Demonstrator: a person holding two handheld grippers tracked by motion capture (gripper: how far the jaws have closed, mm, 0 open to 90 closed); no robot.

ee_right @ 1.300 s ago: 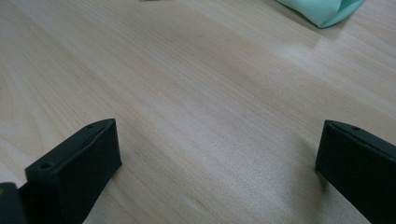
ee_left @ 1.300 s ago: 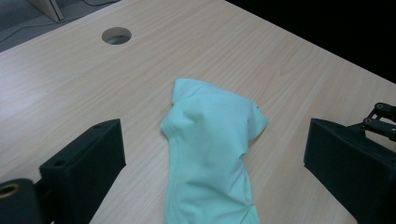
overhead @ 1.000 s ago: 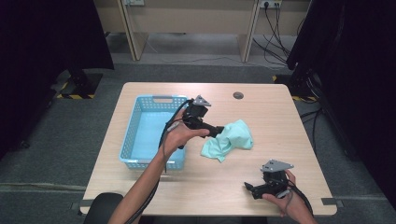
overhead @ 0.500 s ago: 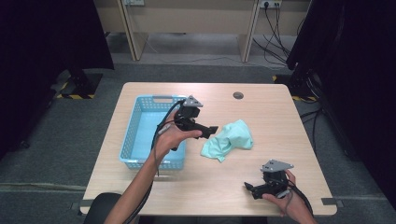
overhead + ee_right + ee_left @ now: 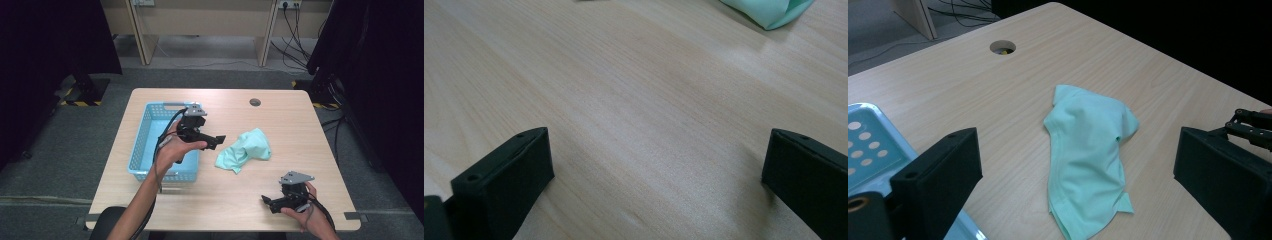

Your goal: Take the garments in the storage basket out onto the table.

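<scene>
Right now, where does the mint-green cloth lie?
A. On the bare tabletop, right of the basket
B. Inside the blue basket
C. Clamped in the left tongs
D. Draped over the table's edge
A: the crumpled mint-green cloth rests on the wooden table beside the blue basket, with the open left tongs apart from it.

- Blue perforated basket [image 5: 150,150] on the table's left half.
- Round cable hole [image 5: 255,102] near the far edge of the wooden table [image 5: 300,130].
- Cables [image 5: 292,20] on the floor beyond.

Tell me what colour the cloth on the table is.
The cloth is plain mint green, with no pattern; the left gripper view shows it best.
</scene>
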